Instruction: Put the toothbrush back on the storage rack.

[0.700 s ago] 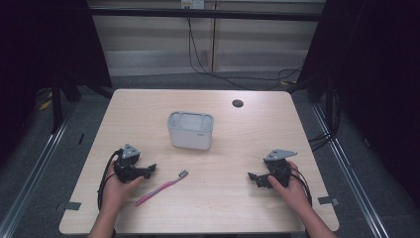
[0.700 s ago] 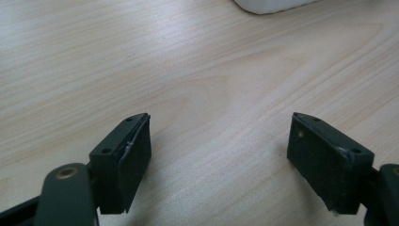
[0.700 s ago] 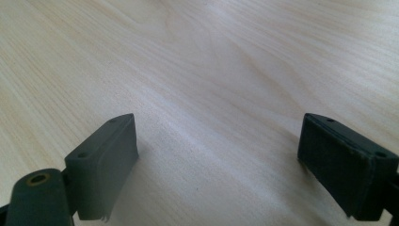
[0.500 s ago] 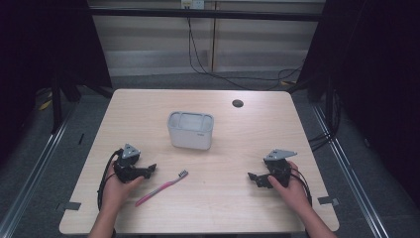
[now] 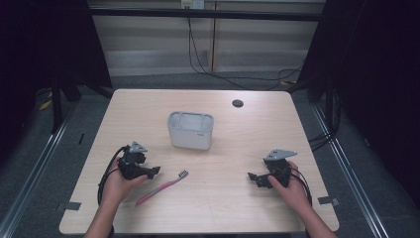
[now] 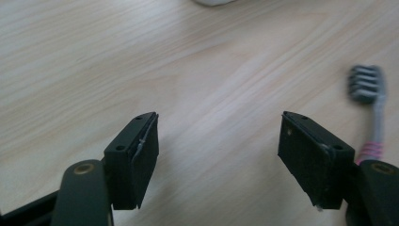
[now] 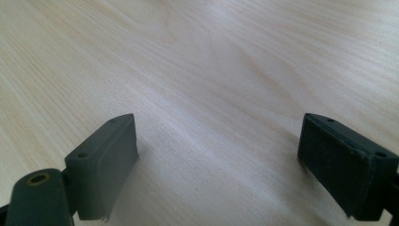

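Note:
A pink toothbrush [image 5: 162, 187] with a grey bristle head lies flat on the wooden table [image 5: 237, 208], angled toward the front left. My left gripper [image 5: 153, 171] rests just left of it, jaws wide apart and nothing between them. In the left gripper view the brush head [image 6: 368, 84] lies off to the right, outside the open left gripper [image 6: 219, 141]. A grey rectangular container [image 5: 190, 130] stands upright at mid-table, behind the brush. My right gripper [image 5: 253, 178] sits low over bare wood at the right front; the right gripper [image 7: 219, 141] stands open and empty.
A small dark round hole [image 5: 237, 103] marks the table's far right. Cables hang behind the far edge. Bare wood lies between the two hands. The container's lower edge [image 6: 214, 2] shows at the top of the left gripper view.

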A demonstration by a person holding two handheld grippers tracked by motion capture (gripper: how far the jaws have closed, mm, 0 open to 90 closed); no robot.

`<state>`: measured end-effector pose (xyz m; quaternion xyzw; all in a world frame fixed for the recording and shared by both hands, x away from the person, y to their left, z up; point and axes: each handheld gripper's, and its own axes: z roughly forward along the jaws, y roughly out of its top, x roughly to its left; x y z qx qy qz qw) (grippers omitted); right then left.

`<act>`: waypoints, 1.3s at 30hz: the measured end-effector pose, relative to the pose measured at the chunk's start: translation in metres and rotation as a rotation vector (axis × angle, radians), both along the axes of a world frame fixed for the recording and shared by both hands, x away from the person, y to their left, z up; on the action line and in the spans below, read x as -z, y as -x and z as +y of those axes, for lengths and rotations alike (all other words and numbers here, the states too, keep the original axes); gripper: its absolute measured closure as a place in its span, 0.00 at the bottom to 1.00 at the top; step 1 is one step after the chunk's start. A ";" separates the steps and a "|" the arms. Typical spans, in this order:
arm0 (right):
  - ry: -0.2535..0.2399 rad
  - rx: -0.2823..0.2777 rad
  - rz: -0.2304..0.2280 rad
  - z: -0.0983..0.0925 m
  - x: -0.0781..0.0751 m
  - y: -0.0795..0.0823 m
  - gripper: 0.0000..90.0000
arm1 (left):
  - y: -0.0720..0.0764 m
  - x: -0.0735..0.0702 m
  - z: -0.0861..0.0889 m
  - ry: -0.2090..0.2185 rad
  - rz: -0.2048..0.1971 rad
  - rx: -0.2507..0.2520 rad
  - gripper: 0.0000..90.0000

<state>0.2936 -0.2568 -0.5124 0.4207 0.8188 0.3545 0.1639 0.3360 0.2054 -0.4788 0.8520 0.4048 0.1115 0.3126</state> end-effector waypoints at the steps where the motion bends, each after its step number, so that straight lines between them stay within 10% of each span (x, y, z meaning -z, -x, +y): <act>1: 0.000 0.000 0.000 0.000 0.000 0.000 0.13 | 0.000 -0.004 -0.004 -0.002 0.011 0.020 0.33; 14: 0.000 0.000 0.000 0.000 0.000 0.000 0.13 | 0.002 -0.022 -0.018 -0.085 0.094 0.157 0.35; 39: 0.000 0.000 0.000 0.000 0.000 0.000 0.13 | 0.001 -0.027 -0.049 -0.149 0.160 0.264 0.38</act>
